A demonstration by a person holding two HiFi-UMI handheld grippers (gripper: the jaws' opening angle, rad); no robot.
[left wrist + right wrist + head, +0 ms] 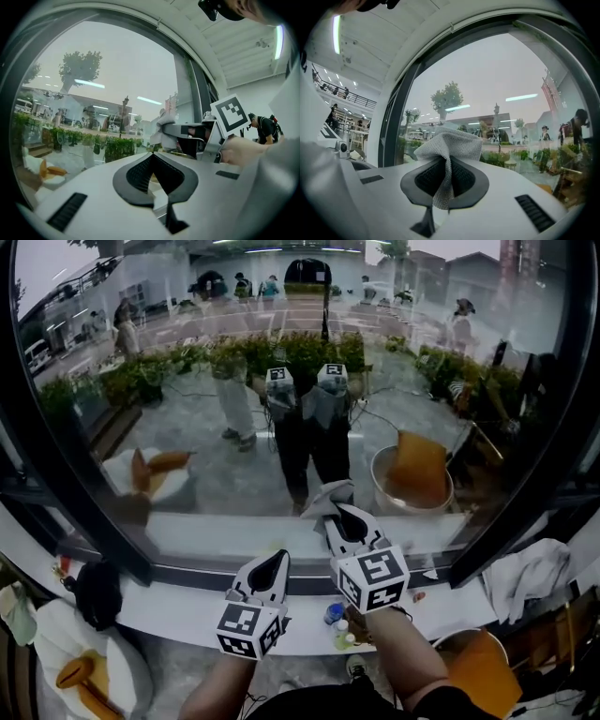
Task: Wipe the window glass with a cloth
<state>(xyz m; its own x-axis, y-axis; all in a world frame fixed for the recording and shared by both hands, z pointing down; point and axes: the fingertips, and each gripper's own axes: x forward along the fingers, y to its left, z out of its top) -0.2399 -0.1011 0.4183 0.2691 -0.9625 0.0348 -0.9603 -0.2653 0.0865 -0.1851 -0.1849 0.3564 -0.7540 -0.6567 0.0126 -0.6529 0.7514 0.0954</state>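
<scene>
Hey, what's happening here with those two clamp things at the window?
A person stands at the window glass with a gripper in each hand. The right gripper clamps a grey cloth, raised toward the pane; contact is unclear. The left gripper is shut, empty, lower by the white sill.

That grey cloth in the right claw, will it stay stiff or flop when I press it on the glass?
Probably floppy: the cloth bunches and folds above the right claw, and a tail droops below the pinch. Its thin, open weave suggests it is light and would flatten against the window glass. The rough texture should resist slipping out.
</scene>
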